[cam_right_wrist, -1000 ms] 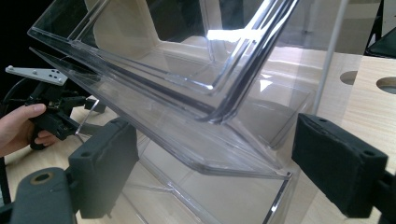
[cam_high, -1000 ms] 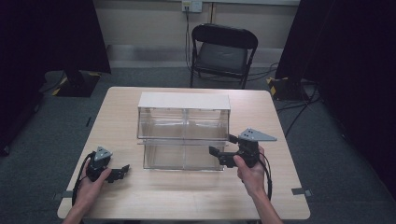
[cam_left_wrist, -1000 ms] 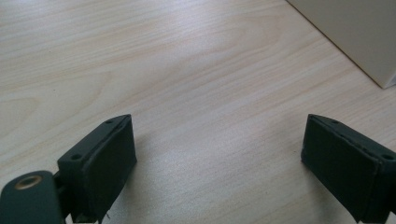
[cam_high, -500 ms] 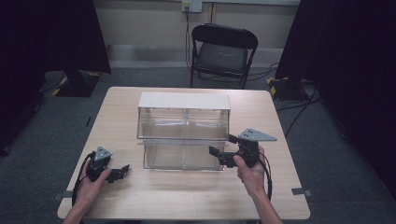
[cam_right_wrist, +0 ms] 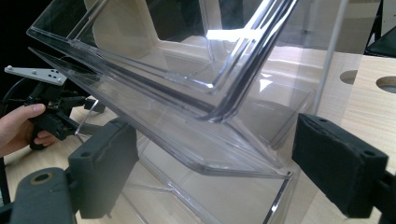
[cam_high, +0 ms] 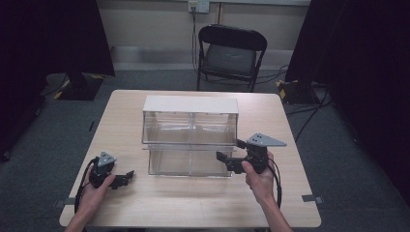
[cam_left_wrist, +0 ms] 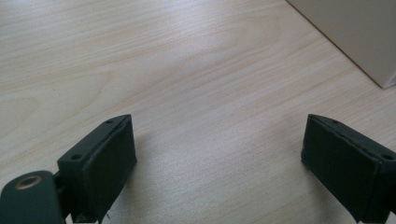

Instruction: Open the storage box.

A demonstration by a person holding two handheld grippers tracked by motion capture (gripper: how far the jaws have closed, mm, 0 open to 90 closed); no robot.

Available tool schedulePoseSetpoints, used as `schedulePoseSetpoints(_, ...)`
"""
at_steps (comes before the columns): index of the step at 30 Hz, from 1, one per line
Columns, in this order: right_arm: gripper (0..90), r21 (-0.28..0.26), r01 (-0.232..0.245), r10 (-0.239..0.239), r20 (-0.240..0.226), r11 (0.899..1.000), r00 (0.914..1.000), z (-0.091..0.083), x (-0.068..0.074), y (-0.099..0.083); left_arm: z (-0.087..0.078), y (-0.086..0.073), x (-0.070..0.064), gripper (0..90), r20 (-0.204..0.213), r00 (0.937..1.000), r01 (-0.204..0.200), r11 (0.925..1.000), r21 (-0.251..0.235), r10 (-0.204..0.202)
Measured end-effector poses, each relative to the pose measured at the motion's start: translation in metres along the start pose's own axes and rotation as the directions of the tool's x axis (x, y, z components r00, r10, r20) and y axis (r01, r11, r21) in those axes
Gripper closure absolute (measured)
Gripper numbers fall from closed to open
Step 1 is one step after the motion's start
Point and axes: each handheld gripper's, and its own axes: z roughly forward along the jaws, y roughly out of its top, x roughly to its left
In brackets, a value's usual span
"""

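Note:
A clear plastic two-tier bin box (cam_high: 189, 135) with a white top stands in the middle of the wooden table (cam_high: 193, 203). My right gripper (cam_high: 229, 151) is held just above the table at the box's front right corner, open, its jaws pointing left at the lower clear tier (cam_right_wrist: 196, 93). Nothing is between the jaws of the right gripper (cam_right_wrist: 215, 158). My left gripper (cam_high: 126, 177) rests low on the table, left of the box's front and a short gap away from it. It is open (cam_left_wrist: 219, 154) over bare wood, with a pale corner of the box (cam_left_wrist: 355, 32) ahead.
A black folding chair (cam_high: 231, 53) stands beyond the table's far edge. Dark curtains flank the room and cables lie on the floor at the right. In the right gripper view, two round holes (cam_right_wrist: 373, 81) show in the tabletop past the box.

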Motion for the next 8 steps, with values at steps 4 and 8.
schedulePoseSetpoints(4, 13.7, 0.000, 0.002, -0.002, 0.000, 1.000, 1.0000, 0.0001, -0.0001, 0.0001, 0.0000, 0.0000, 0.0000, 9.4, 0.000, 1.0000, 0.000, 1.0000, 0.000, 0.000)
schedulePoseSetpoints(8, 13.7, 0.002, 0.003, -0.003, 0.006, 1.000, 1.0000, 0.0004, 0.0001, 0.0005, 0.0000, 0.0000, 0.0001, 9.4, 0.000, 1.0000, -0.001, 1.0000, 0.000, 0.001)
